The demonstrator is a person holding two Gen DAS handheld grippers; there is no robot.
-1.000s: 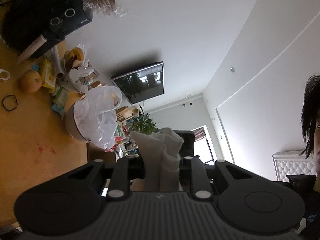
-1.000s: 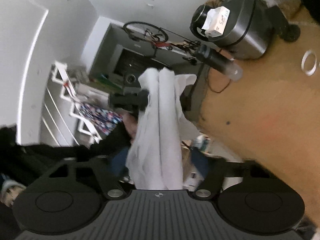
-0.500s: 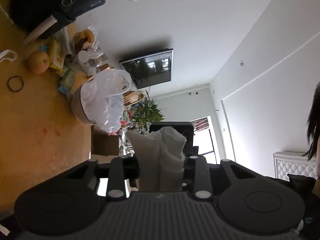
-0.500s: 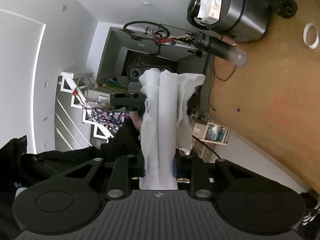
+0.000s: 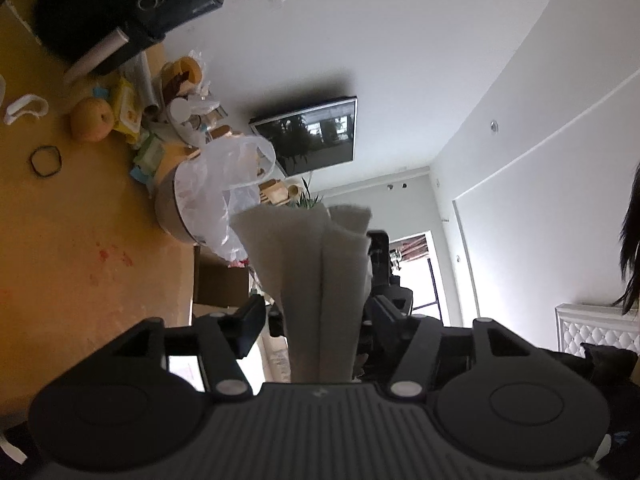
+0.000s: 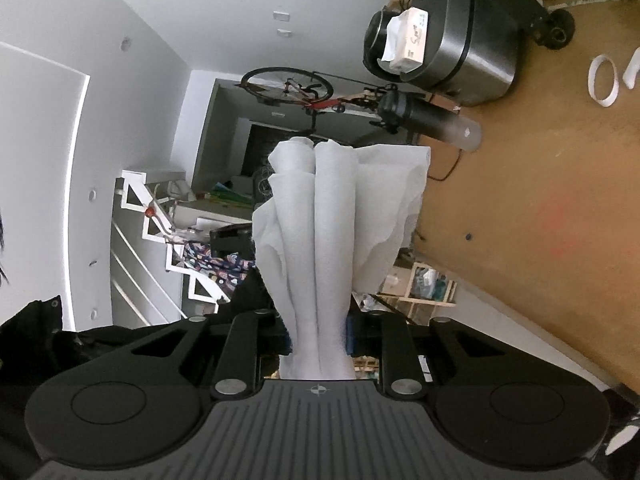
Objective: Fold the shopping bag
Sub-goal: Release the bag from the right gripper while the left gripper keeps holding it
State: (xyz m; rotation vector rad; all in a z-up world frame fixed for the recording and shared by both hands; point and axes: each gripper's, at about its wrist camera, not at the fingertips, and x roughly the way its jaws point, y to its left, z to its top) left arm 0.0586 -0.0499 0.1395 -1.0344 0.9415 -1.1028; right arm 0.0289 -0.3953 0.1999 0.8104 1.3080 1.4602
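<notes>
A white fabric shopping bag (image 5: 316, 280) is bunched lengthwise and held up in the air between both grippers. My left gripper (image 5: 318, 316) is shut on one end of it. My right gripper (image 6: 316, 320) is shut on the other end of the bag (image 6: 328, 220), whose folds fan out past the fingers. The fingertips are hidden behind the fabric in both views. Both cameras are rolled sideways, away from the wooden table (image 5: 60, 240).
On the table stand a black appliance (image 5: 120, 4), a pear (image 5: 91, 120), a black hair tie (image 5: 46, 161) and a pot with a plastic bag (image 5: 216, 196). The right wrist view shows a rice cooker (image 6: 452, 40), a bottle (image 6: 436, 120) and white tape rings (image 6: 604, 80).
Both grippers stay shut on the bag. The views have shifted and rolled a little as the bag is carried in the air; more of the table shows in the right wrist view.
</notes>
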